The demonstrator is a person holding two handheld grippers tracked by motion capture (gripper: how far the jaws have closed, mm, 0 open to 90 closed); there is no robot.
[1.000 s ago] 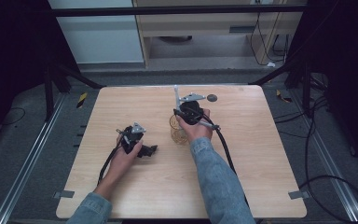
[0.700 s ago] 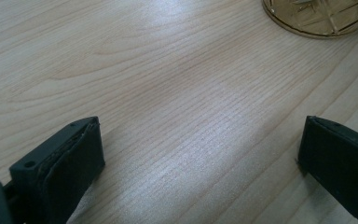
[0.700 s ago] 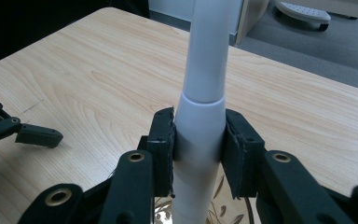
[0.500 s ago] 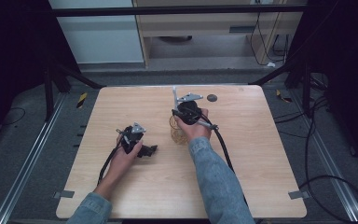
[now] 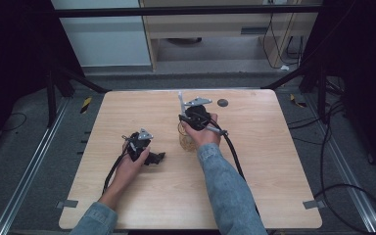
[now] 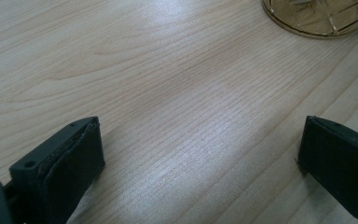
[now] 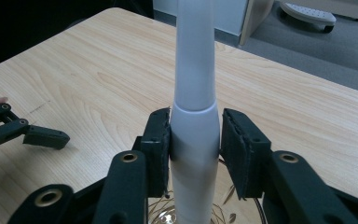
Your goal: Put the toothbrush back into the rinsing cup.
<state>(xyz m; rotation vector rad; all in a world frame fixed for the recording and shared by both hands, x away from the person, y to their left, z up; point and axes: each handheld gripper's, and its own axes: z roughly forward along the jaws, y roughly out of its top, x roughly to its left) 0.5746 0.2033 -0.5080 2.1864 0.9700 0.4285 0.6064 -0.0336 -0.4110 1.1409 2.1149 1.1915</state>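
Note:
A white, toothbrush-like handle (image 7: 194, 88) stands upright in an amber glass cup (image 5: 187, 139) near the table's middle. My right gripper (image 7: 196, 121) reaches over the cup with the handle between its jaws. The jaws have just been opening: the left pad still touches the handle and the right pad stands a sliver off it. In the high view the right gripper (image 5: 190, 117) sits above the cup, and the handle's thin top (image 5: 180, 100) pokes up beside it. My left gripper (image 6: 200, 135) rests low on the wood, wide open, nothing between its jaws; the cup's base (image 6: 321, 18) lies beyond.
The light wooden table (image 5: 274, 161) has a small dark round disc (image 5: 222, 103) near its far edge. Cables trail from both grippers toward the near edge. Metal rails and dark floor surround the table; a cabinet stands beyond the far edge.

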